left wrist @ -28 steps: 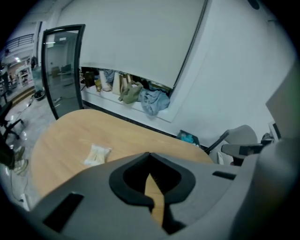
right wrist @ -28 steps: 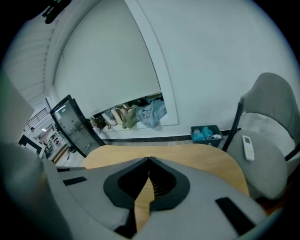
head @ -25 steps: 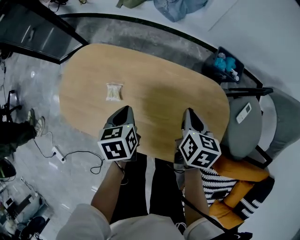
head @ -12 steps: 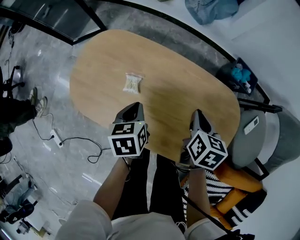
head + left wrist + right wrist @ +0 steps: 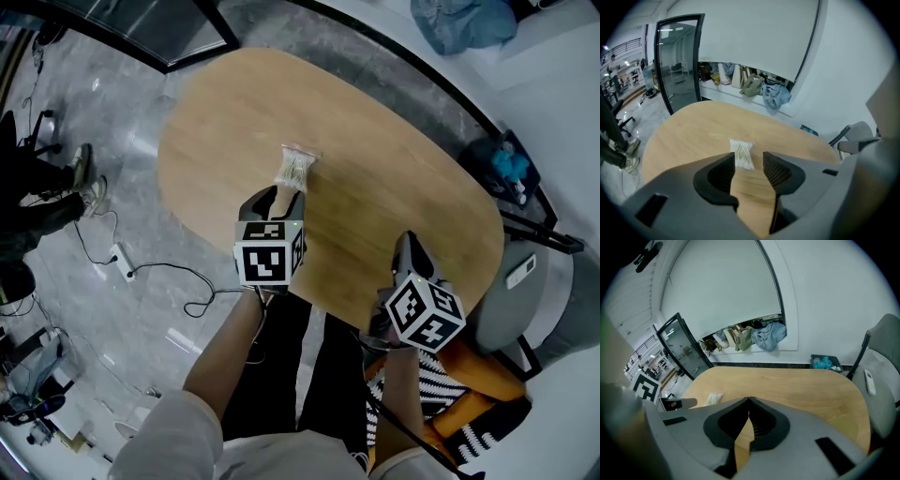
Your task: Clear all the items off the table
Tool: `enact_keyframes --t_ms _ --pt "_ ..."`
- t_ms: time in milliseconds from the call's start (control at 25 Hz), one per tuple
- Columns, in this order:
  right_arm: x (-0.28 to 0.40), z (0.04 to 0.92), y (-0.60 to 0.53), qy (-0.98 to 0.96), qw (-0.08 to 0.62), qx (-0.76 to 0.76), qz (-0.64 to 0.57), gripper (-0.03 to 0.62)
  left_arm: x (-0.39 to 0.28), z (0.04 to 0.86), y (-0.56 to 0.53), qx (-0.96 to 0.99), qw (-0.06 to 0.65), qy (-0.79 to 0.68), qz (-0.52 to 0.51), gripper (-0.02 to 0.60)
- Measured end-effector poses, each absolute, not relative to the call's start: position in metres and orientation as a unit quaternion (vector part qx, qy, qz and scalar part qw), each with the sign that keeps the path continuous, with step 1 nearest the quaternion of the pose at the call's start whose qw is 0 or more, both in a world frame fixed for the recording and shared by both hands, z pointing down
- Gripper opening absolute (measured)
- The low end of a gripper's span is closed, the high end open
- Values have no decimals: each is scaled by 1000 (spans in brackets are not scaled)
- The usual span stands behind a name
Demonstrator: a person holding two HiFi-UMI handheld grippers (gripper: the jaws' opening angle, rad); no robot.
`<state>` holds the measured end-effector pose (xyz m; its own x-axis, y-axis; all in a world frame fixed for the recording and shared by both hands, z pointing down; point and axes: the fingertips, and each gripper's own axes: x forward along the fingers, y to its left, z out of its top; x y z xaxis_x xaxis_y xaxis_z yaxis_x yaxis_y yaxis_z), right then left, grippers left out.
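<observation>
Packet [image 5: 295, 169] lay near the worktop's [image 5: 394, 169] left end, just ahead of the left gripper [image 5: 279, 194], whose empty, spread jaws had just been opening; the right gripper [image 5: 409, 241] was pressed together.

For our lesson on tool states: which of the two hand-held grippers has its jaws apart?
The left hand-held gripper: its jaws have just been opening, with nothing between them, the packet ahead. On the right hand-held gripper they meet.
</observation>
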<state>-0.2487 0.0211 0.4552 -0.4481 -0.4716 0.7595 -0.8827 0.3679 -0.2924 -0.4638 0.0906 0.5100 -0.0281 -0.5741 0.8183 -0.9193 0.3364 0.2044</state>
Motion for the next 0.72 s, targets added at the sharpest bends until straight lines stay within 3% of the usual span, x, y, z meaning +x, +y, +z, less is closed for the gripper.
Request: enact_keyframes --t_ms 200,720 --pt "-260 471 18 -769 304 434 358 25 -472 552 72 558 459 -653 227 300" --pt "-260 500 15 -742 321 445 385 25 -477 603 53 540 495 -611 300 318"
